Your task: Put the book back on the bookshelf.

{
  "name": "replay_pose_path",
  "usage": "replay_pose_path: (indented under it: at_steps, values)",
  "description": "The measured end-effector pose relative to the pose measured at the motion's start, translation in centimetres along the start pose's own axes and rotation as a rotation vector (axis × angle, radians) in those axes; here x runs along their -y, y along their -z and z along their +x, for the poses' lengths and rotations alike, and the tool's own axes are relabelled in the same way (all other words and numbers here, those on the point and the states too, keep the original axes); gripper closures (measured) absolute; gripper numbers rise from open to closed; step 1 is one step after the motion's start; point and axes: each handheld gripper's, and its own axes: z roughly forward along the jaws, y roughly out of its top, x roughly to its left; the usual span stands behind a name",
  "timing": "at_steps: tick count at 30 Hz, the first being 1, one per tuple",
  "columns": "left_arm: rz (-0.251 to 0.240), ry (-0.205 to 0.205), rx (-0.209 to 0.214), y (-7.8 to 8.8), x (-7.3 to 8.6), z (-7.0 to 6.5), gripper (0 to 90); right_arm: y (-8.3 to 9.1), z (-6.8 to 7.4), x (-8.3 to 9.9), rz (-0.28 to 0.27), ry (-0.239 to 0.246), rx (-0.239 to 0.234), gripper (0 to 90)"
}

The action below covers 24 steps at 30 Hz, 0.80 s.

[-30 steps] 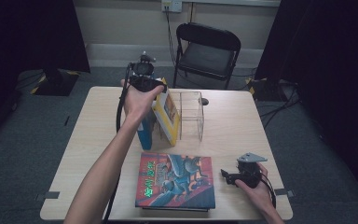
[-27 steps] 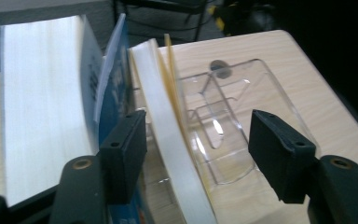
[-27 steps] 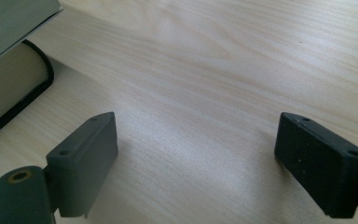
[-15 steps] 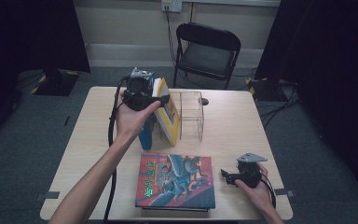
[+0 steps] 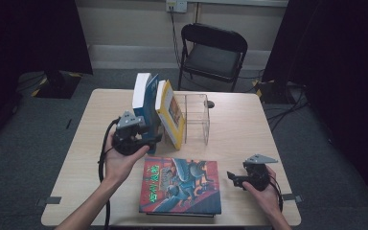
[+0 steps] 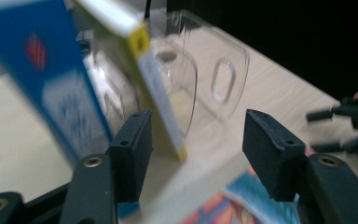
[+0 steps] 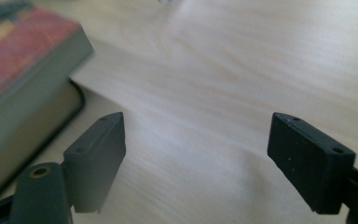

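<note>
A blue book (image 5: pixel 143 98) stands upright on the table, and a yellow book (image 5: pixel 171 115) leans beside it against a clear acrylic stand (image 5: pixel 197 117). My left gripper (image 5: pixel 152 143) is low at the foot of the blue book. Its jaws have just been closing but stand open, pressing on nothing. In the left gripper view the blue book (image 6: pixel 51 88) is at the left jaw and the yellow book's lower corner (image 6: pixel 165 116) shows beyond the left gripper (image 6: pixel 198 135). My right gripper (image 5: pixel 233 178) rests by the flat colourful book (image 5: pixel 182 184). The right gripper (image 7: pixel 196 126) is open over bare wood, its jaws having just narrowed slightly.
The wooden table (image 5: pixel 239 124) has free room on its right half and far left. A black folding chair (image 5: pixel 213 52) stands behind the table's far edge. The right gripper's cable lies near the front right corner. A small dark object (image 5: pixel 211 103) sits behind the stand.
My left hand has come down from the top of the upright books and toward the person, to the foot of the blue book. The right hand has stayed put.
</note>
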Motion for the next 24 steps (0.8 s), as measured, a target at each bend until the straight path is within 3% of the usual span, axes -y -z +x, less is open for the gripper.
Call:
replay_pose_path:
  at_steps: [4,7,9,12,14,15,18,20,22,24]
  values:
    - [0.033,0.026,-0.005,0.5,3.7,0.5,43.3,1.3,0.6,-1.5,-0.083,0.002,-0.058,20.9]
    - [0.08,0.042,0.011,0.8,6.1,0.7,46.6,1.8,2.0,-3.0,-0.122,0.047,-0.089,22.4]
    - [0.107,0.04,0.012,1.0,7.3,0.8,49.4,1.4,3.3,-4.4,-0.135,0.086,-0.122,23.6]
    - [0.132,0.097,0.045,0.9,9.2,1.1,52.8,0.4,4.9,-6.0,-0.15,0.134,-0.157,27.0]
    - [0.16,0.112,0.066,0.6,10.3,1.1,53.9,-1.0,6.0,-6.8,-0.134,0.16,-0.185,28.3]
    - [0.173,0.117,0.069,0.6,10.6,1.0,54.3,-1.7,6.5,-6.9,-0.118,0.173,-0.191,29.6]
    - [0.168,0.084,0.06,0.9,10.5,0.5,56.8,-3.3,7.1,-6.5,-0.096,0.165,-0.231,34.4]
    - [0.188,0.095,0.083,0.4,10.8,0.6,57.5,-4.0,7.3,-6.2,-0.074,0.159,-0.244,33.8]
    - [0.206,0.117,0.099,-0.2,11.1,0.7,59.4,-4.3,7.2,-6.1,-0.069,0.146,-0.27,35.8]
    - [0.205,0.103,0.092,-0.3,11.0,0.6,60.7,-4.3,7.0,-6.1,-0.067,0.147,-0.293,39.9]
